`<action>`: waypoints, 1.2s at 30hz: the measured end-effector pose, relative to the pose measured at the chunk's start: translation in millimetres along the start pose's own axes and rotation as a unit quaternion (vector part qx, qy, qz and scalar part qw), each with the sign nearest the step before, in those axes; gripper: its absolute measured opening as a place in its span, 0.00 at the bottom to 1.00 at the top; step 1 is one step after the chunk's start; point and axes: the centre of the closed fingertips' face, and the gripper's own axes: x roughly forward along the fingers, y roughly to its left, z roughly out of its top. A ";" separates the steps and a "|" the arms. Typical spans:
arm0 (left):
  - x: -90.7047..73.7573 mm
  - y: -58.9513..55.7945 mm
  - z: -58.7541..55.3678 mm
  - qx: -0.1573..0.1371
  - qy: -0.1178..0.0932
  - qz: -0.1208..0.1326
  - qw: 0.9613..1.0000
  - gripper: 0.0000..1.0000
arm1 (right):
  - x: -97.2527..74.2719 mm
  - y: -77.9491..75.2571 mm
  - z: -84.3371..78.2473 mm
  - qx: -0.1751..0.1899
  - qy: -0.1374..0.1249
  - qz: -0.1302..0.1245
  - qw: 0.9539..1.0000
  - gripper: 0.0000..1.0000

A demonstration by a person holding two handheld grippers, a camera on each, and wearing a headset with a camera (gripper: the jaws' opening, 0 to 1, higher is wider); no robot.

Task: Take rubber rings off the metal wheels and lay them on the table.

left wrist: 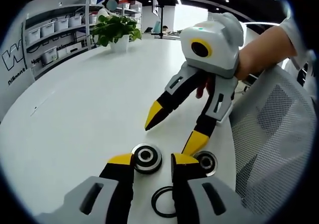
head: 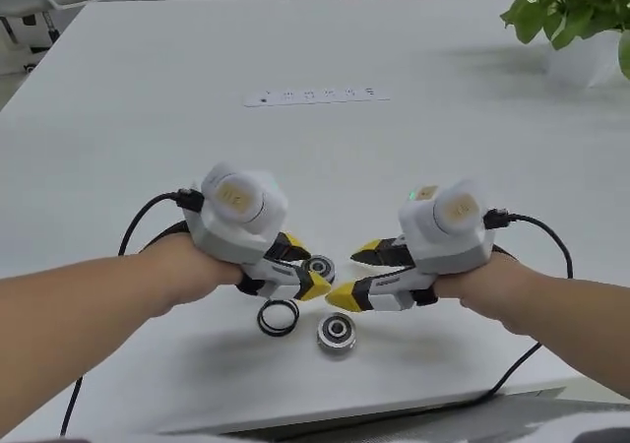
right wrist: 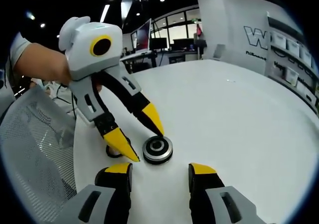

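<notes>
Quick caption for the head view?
Left claw and right claw open, facing across one metal wheel; second wheel and loose rubber ring lie on the table.

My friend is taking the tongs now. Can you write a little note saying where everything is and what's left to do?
The left tongs are open and empty, tips beside the far wheel.
The right tongs are open and empty, pointing at that wheel from the other side.
The near wheel sits on the table, closer to the person.
The ring lies loose on the table beside it.
Done: one ring is off.
Left: the far wheel seems to wear a black ring. Pull it off and lay it down. The near wheel looks bare, but check.
</notes>
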 end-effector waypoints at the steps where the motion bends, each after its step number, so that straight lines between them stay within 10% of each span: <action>1: 0.4 0.1 -0.3 -0.001 0.000 0.000 1.000 0.25 | -0.1 0.0 0.0 0.000 0.000 0.000 1.000 0.43; 36: 2.0 7.5 -0.7 0.003 0.003 0.026 1.000 0.08 | 11.5 4.6 6.3 -0.009 0.001 0.005 1.000 0.40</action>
